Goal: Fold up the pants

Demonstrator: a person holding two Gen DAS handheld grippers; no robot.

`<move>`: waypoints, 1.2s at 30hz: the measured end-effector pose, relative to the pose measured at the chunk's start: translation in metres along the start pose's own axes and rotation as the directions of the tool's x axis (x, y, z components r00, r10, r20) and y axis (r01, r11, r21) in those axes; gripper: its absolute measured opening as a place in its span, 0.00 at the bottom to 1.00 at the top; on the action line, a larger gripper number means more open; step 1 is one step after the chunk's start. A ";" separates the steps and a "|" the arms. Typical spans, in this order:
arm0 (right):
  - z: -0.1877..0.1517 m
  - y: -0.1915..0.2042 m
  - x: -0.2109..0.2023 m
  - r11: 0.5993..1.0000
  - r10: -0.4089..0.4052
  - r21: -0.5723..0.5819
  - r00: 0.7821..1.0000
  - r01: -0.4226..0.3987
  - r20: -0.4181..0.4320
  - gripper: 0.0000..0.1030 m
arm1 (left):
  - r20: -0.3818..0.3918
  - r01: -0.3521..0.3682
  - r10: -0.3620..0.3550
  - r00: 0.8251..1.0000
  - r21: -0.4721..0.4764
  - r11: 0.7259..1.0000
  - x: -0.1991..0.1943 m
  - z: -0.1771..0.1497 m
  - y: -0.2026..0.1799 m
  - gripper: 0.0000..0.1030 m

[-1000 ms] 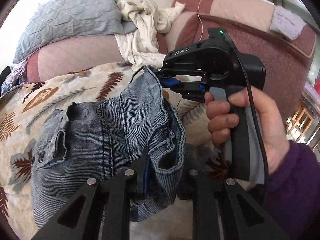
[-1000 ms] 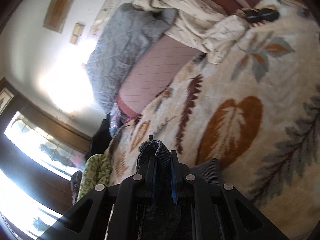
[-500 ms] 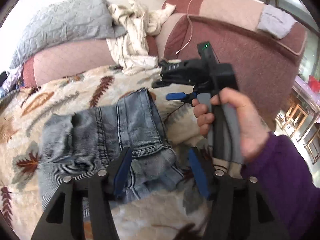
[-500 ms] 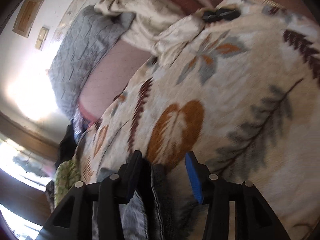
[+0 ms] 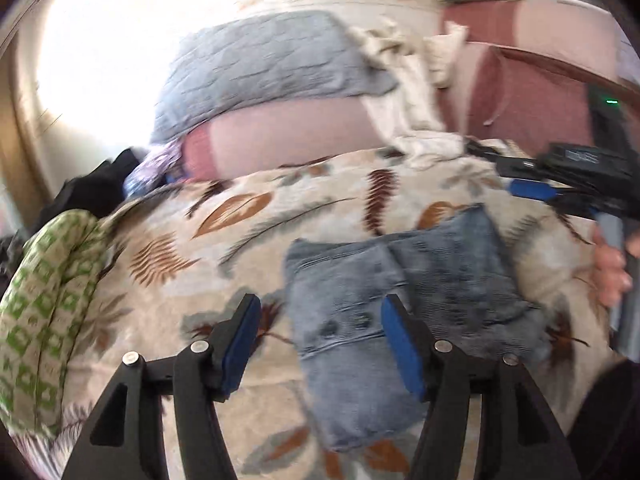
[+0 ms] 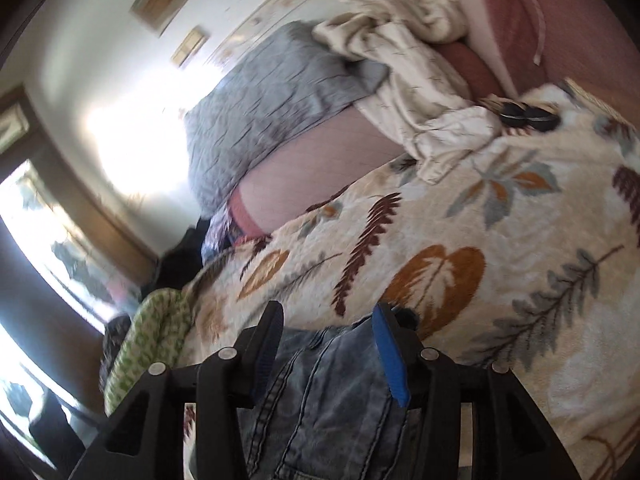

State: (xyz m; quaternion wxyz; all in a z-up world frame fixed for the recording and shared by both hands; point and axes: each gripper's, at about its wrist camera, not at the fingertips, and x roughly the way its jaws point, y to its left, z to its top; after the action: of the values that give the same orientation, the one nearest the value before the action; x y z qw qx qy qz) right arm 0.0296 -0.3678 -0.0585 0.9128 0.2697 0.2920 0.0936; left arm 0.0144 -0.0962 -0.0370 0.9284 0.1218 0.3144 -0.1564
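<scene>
- Looking along your left gripper (image 5: 320, 344), you see its blue-padded fingers spread apart, gripping nothing, above the folded jeans (image 5: 396, 308) lying on the leaf-print blanket (image 5: 248, 240).
- In that same view your right gripper (image 5: 560, 184) hangs past the jeans' far corner, held by your right hand (image 5: 610, 268); you cannot tell its jaw gap here.
- From the right wrist, that gripper (image 6: 326, 344) stands wide apart over the jeans' (image 6: 320, 400) edge, clamping nothing; a grey quilt (image 6: 272, 104) drapes the sofa back.
</scene>
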 end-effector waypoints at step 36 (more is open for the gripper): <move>-0.047 0.007 0.095 0.975 -0.211 -0.123 0.948 0.186 -0.240 0.56 | -0.155 -0.083 0.072 0.985 -0.061 0.995 0.052 -0.036 -0.001 0.73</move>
State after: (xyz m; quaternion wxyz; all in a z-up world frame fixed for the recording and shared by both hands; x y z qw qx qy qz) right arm 0.0789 -0.3101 -0.1322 0.8854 0.1792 0.4261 0.0492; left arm 0.0335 -0.0968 -0.0976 0.9105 0.1142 0.3848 -0.0997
